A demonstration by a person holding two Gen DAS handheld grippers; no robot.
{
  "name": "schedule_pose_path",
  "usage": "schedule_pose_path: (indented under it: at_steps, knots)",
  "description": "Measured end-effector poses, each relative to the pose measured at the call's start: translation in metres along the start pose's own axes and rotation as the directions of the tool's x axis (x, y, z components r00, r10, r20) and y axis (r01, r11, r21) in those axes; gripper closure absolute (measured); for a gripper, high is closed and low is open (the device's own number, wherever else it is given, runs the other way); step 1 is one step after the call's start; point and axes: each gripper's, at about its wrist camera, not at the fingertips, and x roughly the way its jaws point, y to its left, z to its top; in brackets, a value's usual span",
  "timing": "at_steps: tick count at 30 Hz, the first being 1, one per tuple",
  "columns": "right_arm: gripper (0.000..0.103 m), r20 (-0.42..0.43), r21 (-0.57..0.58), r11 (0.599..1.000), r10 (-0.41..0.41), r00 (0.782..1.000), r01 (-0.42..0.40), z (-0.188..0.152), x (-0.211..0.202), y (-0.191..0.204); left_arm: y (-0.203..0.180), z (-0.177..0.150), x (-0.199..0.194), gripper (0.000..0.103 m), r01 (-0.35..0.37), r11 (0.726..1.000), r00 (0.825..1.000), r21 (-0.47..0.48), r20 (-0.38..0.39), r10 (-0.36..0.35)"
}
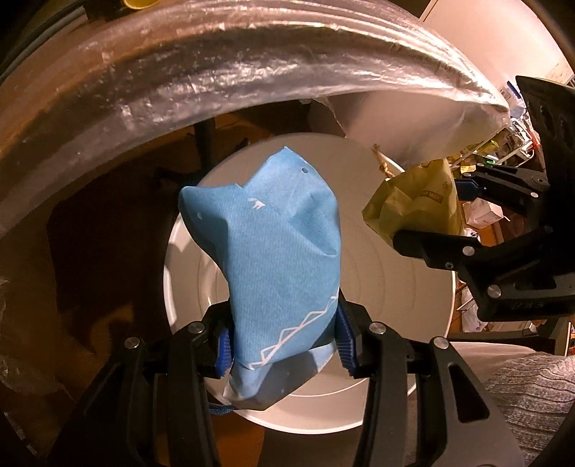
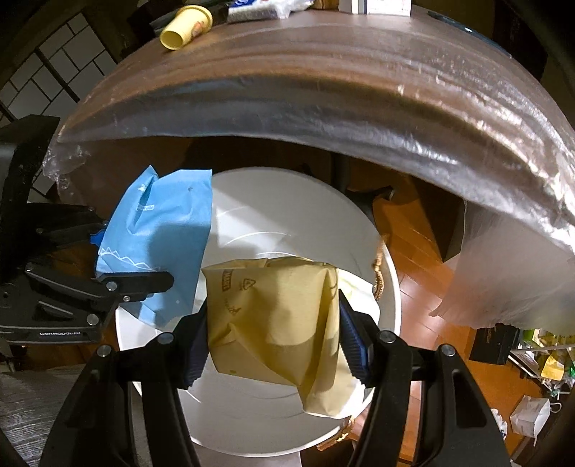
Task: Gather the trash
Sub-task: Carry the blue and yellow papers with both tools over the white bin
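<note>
My left gripper is shut on a crumpled blue paper bag with white line print, and holds it over the round white bin. My right gripper is shut on a crumpled tan paper bag, which hangs over the same white bin. In the right wrist view the blue bag and the left gripper show at the left. In the left wrist view the tan bag and the right gripper show at the right.
A brown table edge wrapped in clear plastic arches over the bin. On the table lie a tipped yellow paper cup and some packets. A rope handle hangs at the bin's rim. Wooden floor and loose clutter lie to the right.
</note>
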Motion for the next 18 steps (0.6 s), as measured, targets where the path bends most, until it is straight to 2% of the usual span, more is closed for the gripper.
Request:
schedule_pose_path:
  at_steps: [13,18]
  knots:
    - [0.042,-0.026,0.007,1.0,-0.019,0.999,0.019,0.001,0.01,0.0,-0.001,0.003,0.009,0.057,-0.018,1.0,1.0,0.006,-0.021,0.018]
    - [0.042,-0.042,-0.017,0.998,-0.054,0.998,0.053,0.001,0.015,0.003,-0.004,0.004,0.015,0.057,-0.03,0.999,0.999,0.016,-0.031,0.031]
